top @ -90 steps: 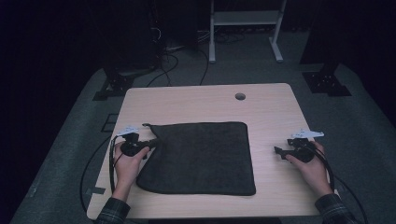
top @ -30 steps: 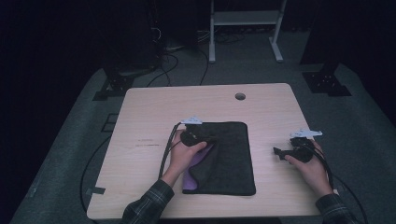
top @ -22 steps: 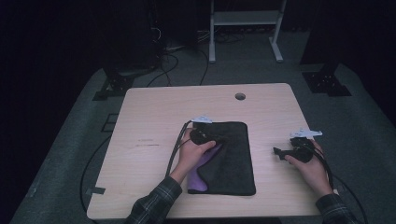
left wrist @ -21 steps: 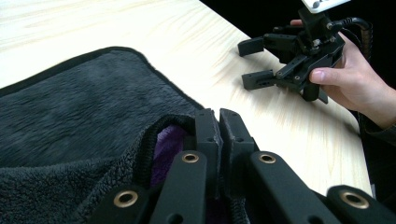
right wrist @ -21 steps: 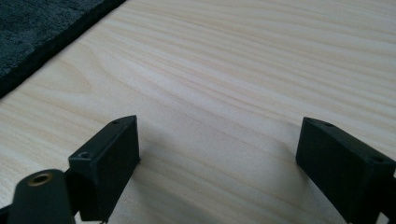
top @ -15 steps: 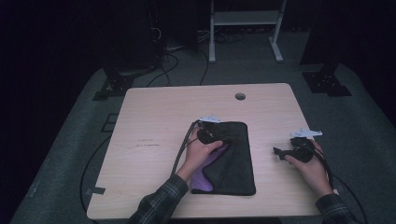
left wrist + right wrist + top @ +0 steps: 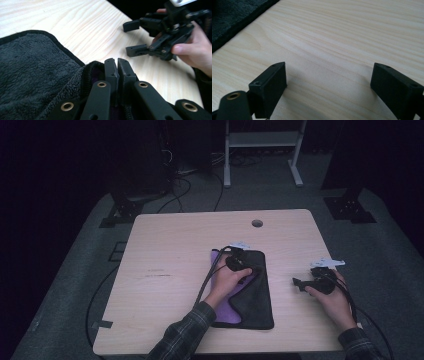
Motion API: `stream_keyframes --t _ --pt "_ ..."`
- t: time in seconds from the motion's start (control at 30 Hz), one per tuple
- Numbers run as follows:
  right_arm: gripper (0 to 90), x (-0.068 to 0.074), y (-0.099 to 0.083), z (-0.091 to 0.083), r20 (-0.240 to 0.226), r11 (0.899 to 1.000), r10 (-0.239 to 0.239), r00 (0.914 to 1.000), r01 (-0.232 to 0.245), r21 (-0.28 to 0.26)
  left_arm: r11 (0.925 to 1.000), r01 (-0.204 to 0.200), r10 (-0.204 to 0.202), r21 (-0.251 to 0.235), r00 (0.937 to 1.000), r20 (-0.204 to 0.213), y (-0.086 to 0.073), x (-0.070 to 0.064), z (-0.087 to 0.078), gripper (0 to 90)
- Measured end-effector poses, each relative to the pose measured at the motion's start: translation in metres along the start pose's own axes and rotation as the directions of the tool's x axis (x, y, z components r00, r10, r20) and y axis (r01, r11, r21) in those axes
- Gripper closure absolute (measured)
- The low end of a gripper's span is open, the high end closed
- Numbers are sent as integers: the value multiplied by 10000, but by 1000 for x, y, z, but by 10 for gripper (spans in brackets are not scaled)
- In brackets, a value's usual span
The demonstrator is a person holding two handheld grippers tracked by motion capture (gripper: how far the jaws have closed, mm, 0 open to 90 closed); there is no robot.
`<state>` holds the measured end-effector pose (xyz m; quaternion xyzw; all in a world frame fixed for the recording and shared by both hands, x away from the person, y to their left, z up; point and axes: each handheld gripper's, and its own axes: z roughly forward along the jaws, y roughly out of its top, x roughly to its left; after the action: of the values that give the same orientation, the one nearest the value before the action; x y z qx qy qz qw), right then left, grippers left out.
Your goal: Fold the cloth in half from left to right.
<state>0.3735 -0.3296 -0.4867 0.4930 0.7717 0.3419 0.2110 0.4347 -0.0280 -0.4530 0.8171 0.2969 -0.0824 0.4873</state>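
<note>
Between the left gripper's (image 7: 117,65) jaws, pressed together, sits the folded edge of the cloth (image 7: 35,75); a trace of purple shows in the fold right behind the jaw tips. From above, the left gripper (image 7: 239,261) rests on the cloth (image 7: 255,302) near its far edge, with the dark top layer doubled over to the right and the purple underside bared along the left. The cloth lies on the table (image 7: 165,250), a little right of centre. Well to its right, the right gripper (image 7: 299,283) hovers low over bare wood, jaws wide apart with nothing between them (image 7: 329,82). A round hole (image 7: 257,223) sits near the table's far edge.
</note>
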Motion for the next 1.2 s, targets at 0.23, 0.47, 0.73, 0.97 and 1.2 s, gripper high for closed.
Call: stream_keyframes --t 0.23,0.47,0.73,0.97,1.2 --pt "124 0 0 0 0 10000 -8 10000 8 2 9982 213 -203 569 9996 -178 -1 7 24 867" --pt "125 0 0 0 1 10000 -16 10000 16 0 9979 -47 65 643 9996 -279 1 2 29 786" --pt "124 0 0 0 3 10000 -5 10000 5 5 9969 -770 785 183 9915 -1036 7 -4 -23 524" --pt "123 1 0 0 69 10000 66 10000 -67 32 9933 -1102 1150 346 9727 -2014 -10 -2 -72 351" --pt "107 3 -1 -1 146 9999 154 9998 -154 67 9907 -1274 1356 476 9519 -2747 -41 2 -109 249"
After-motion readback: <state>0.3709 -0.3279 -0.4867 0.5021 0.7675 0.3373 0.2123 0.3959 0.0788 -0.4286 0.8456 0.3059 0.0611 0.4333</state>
